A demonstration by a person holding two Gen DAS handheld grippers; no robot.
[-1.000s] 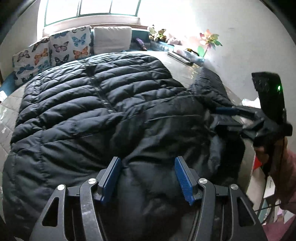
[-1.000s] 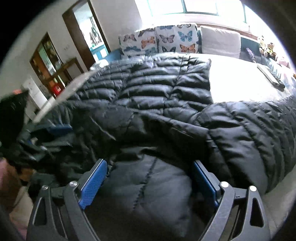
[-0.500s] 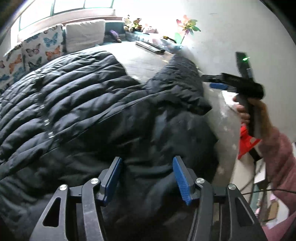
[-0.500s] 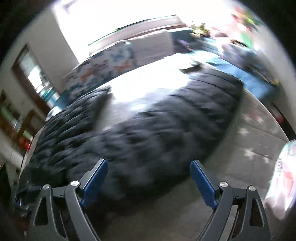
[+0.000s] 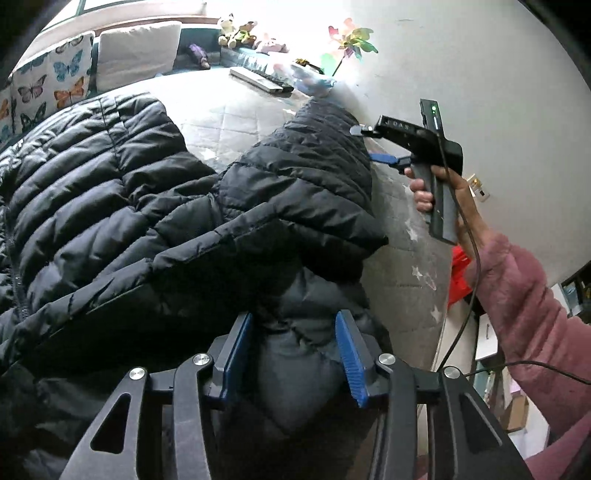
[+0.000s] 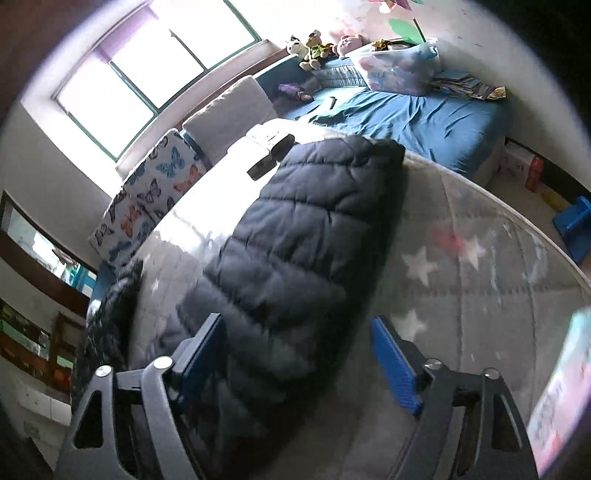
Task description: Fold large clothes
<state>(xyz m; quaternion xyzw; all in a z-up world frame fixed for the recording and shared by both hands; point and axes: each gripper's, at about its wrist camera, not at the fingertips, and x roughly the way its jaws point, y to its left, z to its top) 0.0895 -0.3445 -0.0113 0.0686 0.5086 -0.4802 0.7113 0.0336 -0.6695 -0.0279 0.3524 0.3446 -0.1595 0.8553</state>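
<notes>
A large black quilted down jacket (image 5: 155,206) lies spread on a grey star-print bed cover (image 5: 406,236). My left gripper (image 5: 293,336) hovers low over the jacket's near part, its blue pads apart with puffy fabric bulging between them. The right gripper (image 5: 373,146) shows in the left wrist view, held by a hand in a pink sleeve beside the jacket's sleeve (image 5: 317,147). In the right wrist view that gripper (image 6: 299,354) is open over the sleeve (image 6: 306,236), its jaws wide apart and holding nothing.
Butterfly-print cushions (image 5: 48,92) and a grey pillow (image 5: 136,55) stand at the bed's far end. Remotes (image 5: 258,79), soft toys (image 5: 240,31) and a pinwheel (image 5: 351,37) lie near the wall. A blue mattress (image 6: 413,114) and a plastic box (image 6: 399,70) are beyond.
The right gripper has swung away from the jacket's middle to the outstretched sleeve at the right edge. The left gripper's view has turned right, and its jaws have narrowed slightly.
</notes>
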